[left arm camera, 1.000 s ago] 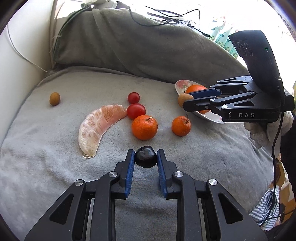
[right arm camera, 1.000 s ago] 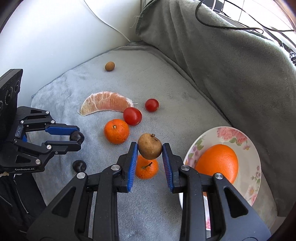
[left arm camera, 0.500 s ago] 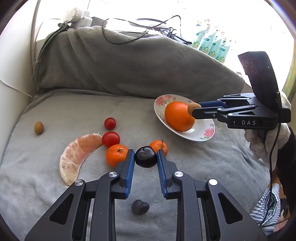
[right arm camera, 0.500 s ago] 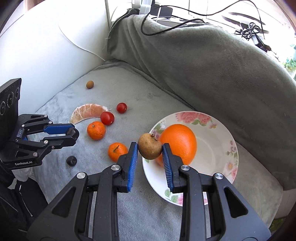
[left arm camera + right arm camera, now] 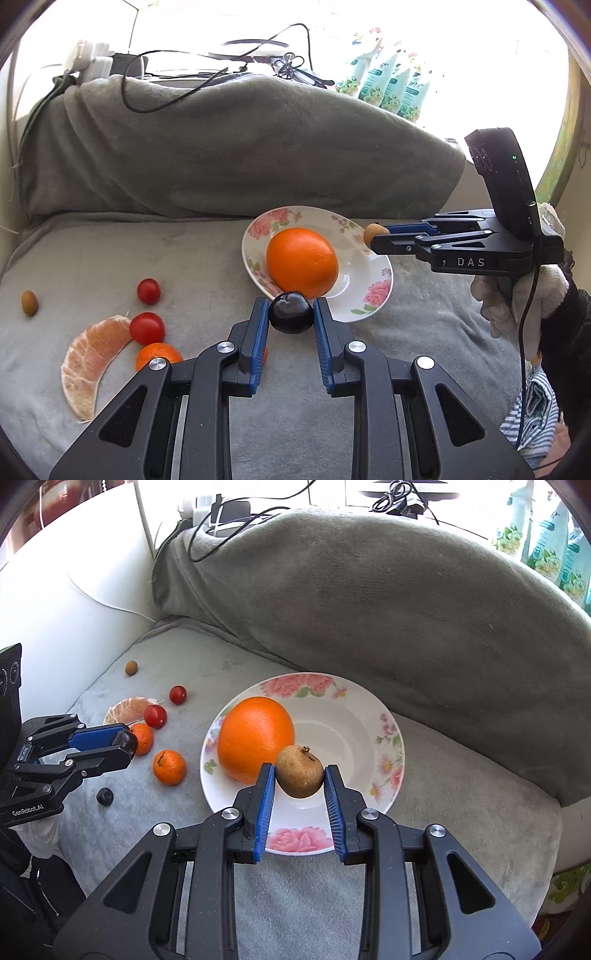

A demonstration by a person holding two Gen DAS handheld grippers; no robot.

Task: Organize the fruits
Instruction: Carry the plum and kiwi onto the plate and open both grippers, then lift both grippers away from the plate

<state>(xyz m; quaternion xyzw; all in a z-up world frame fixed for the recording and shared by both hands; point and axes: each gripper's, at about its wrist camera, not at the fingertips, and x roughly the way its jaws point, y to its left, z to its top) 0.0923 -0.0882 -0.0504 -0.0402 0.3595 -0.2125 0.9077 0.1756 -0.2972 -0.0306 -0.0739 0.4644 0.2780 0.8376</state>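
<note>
A flowered white plate [image 5: 373, 716] [image 5: 373, 295] lies on the grey blanket with a big orange [image 5: 255, 734] [image 5: 301, 262] in it. My right gripper [image 5: 300, 771] is shut on a small brown fruit [image 5: 299, 771] [image 5: 371, 233] and hovers over the plate. My left gripper [image 5: 290, 314] is shut on a dark plum [image 5: 290, 313] [image 5: 127, 741], just short of the plate's near rim. Left of the plate lie two mandarins [image 5: 169, 767] [image 5: 142, 738], two cherry tomatoes [image 5: 155, 716] [image 5: 178, 695], a peeled pomelo segment [image 5: 86, 365], a second dark plum [image 5: 105, 796] and a small brown fruit [image 5: 131, 667].
A thick grey cushion [image 5: 369, 602] rises behind the plate. Cables and a power strip [image 5: 96, 64] sit on the sill behind it, with green packets [image 5: 391, 88] by the window. A white wall [image 5: 74, 590] bounds the left side. A gloved hand [image 5: 517, 299] holds the right gripper.
Both grippers have carried their fruits rightward to the plate. The right one has come from beside the plate to above its middle; the left one has come up to the plate's near rim.
</note>
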